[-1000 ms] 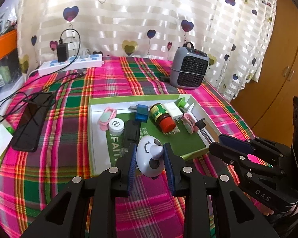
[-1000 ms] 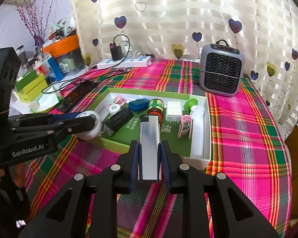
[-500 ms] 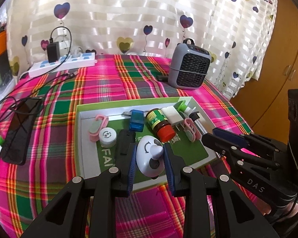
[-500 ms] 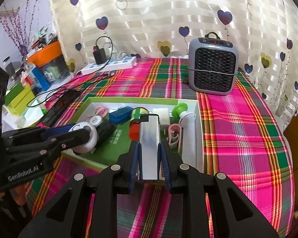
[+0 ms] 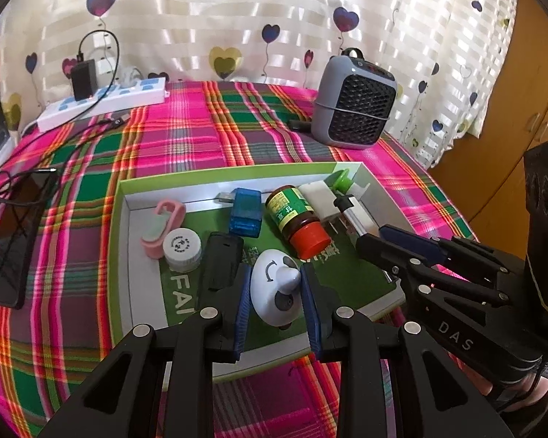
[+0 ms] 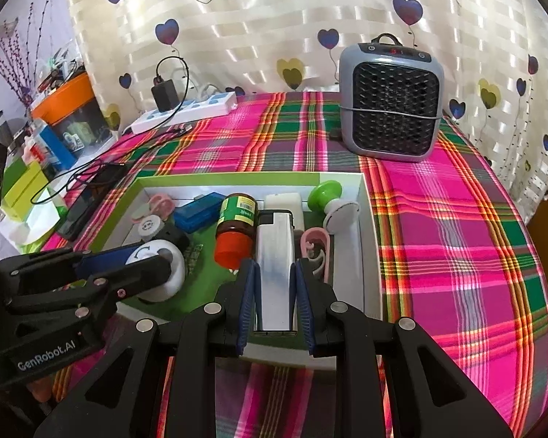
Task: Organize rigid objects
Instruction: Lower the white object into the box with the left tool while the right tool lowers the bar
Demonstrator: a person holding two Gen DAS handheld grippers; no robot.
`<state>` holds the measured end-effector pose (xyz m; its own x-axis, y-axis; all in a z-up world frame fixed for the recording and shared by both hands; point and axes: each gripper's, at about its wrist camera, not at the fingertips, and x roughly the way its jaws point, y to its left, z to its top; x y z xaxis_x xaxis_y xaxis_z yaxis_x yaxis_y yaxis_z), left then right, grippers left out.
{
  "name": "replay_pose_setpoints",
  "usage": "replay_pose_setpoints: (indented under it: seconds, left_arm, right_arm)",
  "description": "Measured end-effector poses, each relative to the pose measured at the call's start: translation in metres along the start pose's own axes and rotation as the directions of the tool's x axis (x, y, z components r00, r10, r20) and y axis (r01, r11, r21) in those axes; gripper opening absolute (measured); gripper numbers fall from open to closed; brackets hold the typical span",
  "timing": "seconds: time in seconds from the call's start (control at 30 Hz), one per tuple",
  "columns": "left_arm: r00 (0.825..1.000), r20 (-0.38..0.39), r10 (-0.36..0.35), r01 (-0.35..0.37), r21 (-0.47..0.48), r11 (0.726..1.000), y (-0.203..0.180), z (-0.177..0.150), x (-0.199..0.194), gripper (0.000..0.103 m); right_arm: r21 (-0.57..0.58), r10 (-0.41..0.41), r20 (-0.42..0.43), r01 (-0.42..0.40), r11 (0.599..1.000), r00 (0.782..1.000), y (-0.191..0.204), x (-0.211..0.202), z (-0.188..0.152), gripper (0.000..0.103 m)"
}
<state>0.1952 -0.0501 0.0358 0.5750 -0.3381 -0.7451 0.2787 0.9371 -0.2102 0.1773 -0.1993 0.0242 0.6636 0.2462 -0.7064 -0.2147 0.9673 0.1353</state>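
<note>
Left wrist view: the left gripper [image 5: 276,288] clamps a white knob [image 5: 274,292] over the near part of the tray [image 5: 122,226], its blue pads [image 5: 242,306] pressed to both sides. In the tray lie a bottle [image 5: 296,219], a blue drive [image 5: 245,211], a white cap [image 5: 182,246] and a pink clip [image 5: 162,226]. The right gripper [image 5: 369,237] reaches in from the tray's right edge.

Right wrist view: the right gripper [image 6: 276,273] pinches a silver lighter [image 6: 276,255], held lengthwise above the tray [image 6: 365,226], just right of the bottle [image 6: 235,230]. A heater [image 6: 391,98] stands beyond the tray.
</note>
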Motion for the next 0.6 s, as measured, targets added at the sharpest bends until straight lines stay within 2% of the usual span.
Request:
replay_pose_setpoints:
  seconds: [0.6]
  left_arm:
    - [1.000,-0.031,0.005,-0.005,0.005,1.000,-0.001,-0.001,0.016,0.026]
  right_arm:
    - [0.004,-0.018,-0.009,0.018,1.000,1.000,-0.004,0.012,0.000,0.024]
